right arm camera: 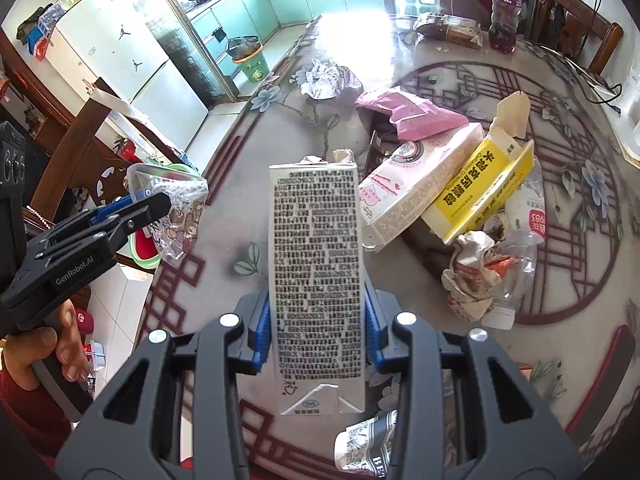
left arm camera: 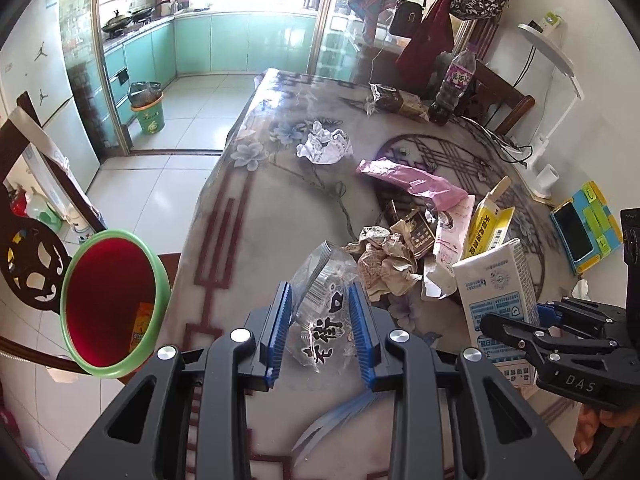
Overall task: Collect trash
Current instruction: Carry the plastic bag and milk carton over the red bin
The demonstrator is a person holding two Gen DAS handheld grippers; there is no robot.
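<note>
My left gripper (left arm camera: 320,286) is shut on a clear plastic wrapper (left arm camera: 324,320) with black print, lifted off the patterned table (left arm camera: 248,240). To its lower left a red bin with a green rim (left arm camera: 108,300) stands beside the table, holding an orange packet. My right gripper (right arm camera: 316,300) is shut on a white milk carton (right arm camera: 316,240), held upright over the table's near edge. Beyond them lies a pile of trash: crumpled brown paper (left arm camera: 384,264), a pink bag (left arm camera: 412,180), a yellow box (right arm camera: 480,184), a pink-white box (right arm camera: 404,184) and a squashed clear bottle (right arm camera: 516,256).
A crumpled white paper (left arm camera: 324,144) lies mid-table. At the far edge are a purple-labelled bottle (left arm camera: 456,80) and a wrapped loaf (left arm camera: 396,102). A phone (left arm camera: 576,232) rests at the right. A green kitchen bin (left arm camera: 150,108) stands on the tiled floor.
</note>
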